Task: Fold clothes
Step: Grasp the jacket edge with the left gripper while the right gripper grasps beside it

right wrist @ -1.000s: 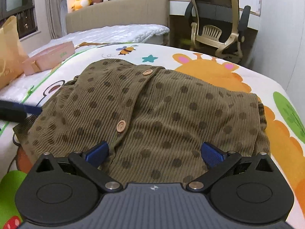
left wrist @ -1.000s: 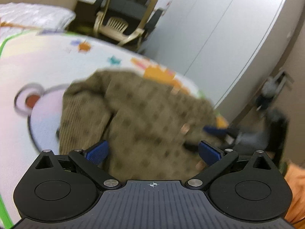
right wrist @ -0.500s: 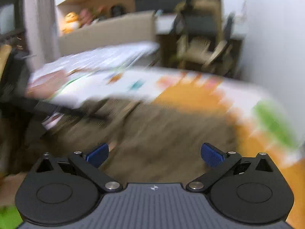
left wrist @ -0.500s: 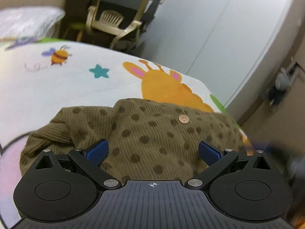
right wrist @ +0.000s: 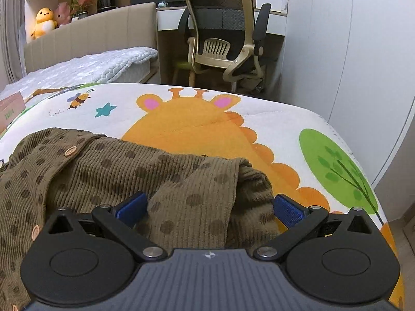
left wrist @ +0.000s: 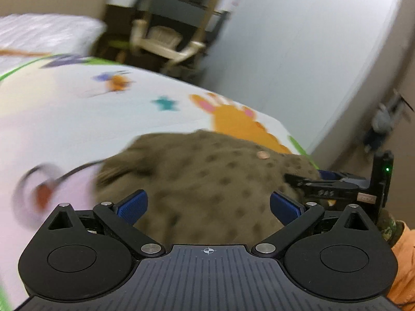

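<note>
Right wrist view: brown dotted cardigan lies bunched on cartoon-print mat, w/ its folded edge btwn the fingers of right gripper. Jaws spread wide, nothing pinched. Left wrist view, blurred: left gripper over same garment, jaws spread, empty. Office chair beyond mat's far edge.

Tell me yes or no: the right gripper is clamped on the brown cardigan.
No, the right gripper is wide open above the brown cardigan, its blue pads apart.
</note>
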`<state>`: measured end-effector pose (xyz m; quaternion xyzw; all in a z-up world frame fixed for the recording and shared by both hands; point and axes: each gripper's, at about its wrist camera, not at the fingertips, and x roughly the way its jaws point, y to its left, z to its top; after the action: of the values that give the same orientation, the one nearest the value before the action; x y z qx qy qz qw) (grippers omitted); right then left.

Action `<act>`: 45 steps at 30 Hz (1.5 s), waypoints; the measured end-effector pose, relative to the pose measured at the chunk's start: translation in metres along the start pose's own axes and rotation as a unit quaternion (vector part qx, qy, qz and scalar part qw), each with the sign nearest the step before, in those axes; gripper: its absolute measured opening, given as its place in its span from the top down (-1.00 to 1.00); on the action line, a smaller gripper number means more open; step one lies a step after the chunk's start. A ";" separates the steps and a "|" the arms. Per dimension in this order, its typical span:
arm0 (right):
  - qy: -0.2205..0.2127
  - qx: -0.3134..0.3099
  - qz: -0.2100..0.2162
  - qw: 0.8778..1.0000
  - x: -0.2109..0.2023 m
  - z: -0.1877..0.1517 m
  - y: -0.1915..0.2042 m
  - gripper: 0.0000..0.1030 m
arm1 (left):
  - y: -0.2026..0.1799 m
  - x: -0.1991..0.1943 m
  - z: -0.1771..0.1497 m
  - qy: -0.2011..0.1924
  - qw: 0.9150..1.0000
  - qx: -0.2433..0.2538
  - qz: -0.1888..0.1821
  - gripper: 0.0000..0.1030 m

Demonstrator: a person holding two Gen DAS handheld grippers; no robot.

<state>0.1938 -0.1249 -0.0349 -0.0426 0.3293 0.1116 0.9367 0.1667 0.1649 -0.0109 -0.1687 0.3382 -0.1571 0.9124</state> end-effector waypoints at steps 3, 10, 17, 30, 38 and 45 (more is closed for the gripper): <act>-0.003 -0.002 -0.003 1.000 0.001 0.004 0.001 -1.00 | 0.019 -0.027 -0.019 -0.006 0.999 -0.037 0.023 -0.99; -0.008 -0.002 -0.005 1.000 0.000 0.003 -0.001 -1.00 | 0.023 -0.045 -0.047 -0.003 0.998 -0.041 0.052 -0.58; -0.024 -0.007 -0.012 1.000 -0.006 0.003 0.002 -1.00 | 0.011 -0.028 -0.049 -0.002 0.998 -0.020 0.059 0.11; -0.068 -0.219 0.214 0.950 -0.103 -0.037 0.156 -1.00 | -0.009 -0.015 -0.014 -0.003 0.997 -0.068 -0.043 0.58; -0.104 -0.298 0.108 0.943 -0.059 -0.048 0.214 -0.66 | -0.003 -0.014 -0.006 -0.007 0.994 -0.088 -0.068 0.28; -0.105 -0.265 0.114 0.952 -0.055 -0.041 0.194 -0.45 | 0.046 -0.030 0.001 -0.040 0.981 -0.184 -0.050 -0.35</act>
<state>0.0815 0.0477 -0.0333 -0.2397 0.1900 0.3043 0.9021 0.1538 0.2185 -0.0124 -0.3569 0.3160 -0.1306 0.8693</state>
